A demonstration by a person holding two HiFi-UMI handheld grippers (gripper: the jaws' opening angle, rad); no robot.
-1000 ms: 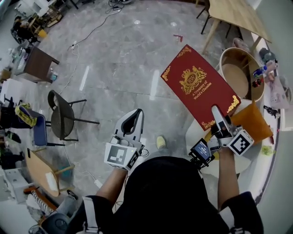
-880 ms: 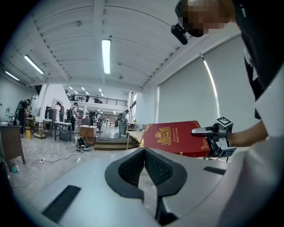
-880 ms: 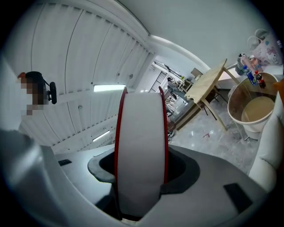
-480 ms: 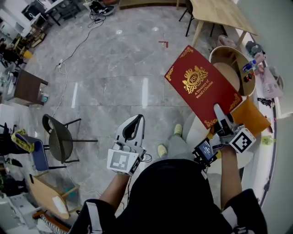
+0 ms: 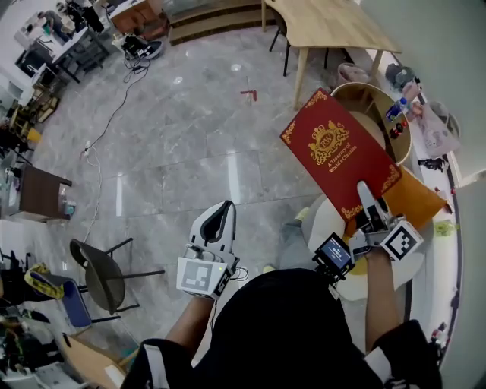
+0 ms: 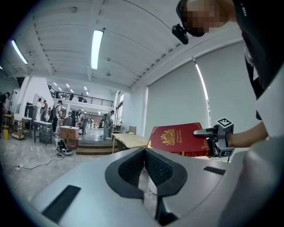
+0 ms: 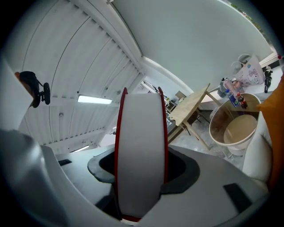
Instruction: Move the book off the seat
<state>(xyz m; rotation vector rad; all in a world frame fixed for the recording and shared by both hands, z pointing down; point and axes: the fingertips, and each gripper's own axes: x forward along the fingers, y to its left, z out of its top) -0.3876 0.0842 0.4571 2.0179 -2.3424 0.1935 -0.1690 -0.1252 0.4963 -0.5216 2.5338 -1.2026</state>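
A red book (image 5: 336, 157) with gold print hangs flat in the air above the grey floor, to the right. My right gripper (image 5: 363, 207) is shut on its near edge. In the right gripper view the book's white page edge (image 7: 141, 150) stands upright between the pads of that gripper (image 7: 141, 175). An orange cushion (image 5: 416, 199) lies on a white seat (image 5: 325, 222) just under that hand. My left gripper (image 5: 219, 214) is held at the lower middle, shut and empty, its pads (image 6: 133, 166) pressed together. The left gripper view also shows the book (image 6: 177, 138) on the right.
A wooden table (image 5: 328, 21) stands at the top, with a round wooden tub chair (image 5: 377, 114) beside it. At the lower left is a black chair (image 5: 103, 266), with a dark side table (image 5: 39, 194) further left. Cables trail over the marble floor (image 5: 175, 152).
The person has walked on and the floor has slid down and left in the view. The book stays in the right gripper and is now closer to the wooden table. The left gripper went along, still shut.
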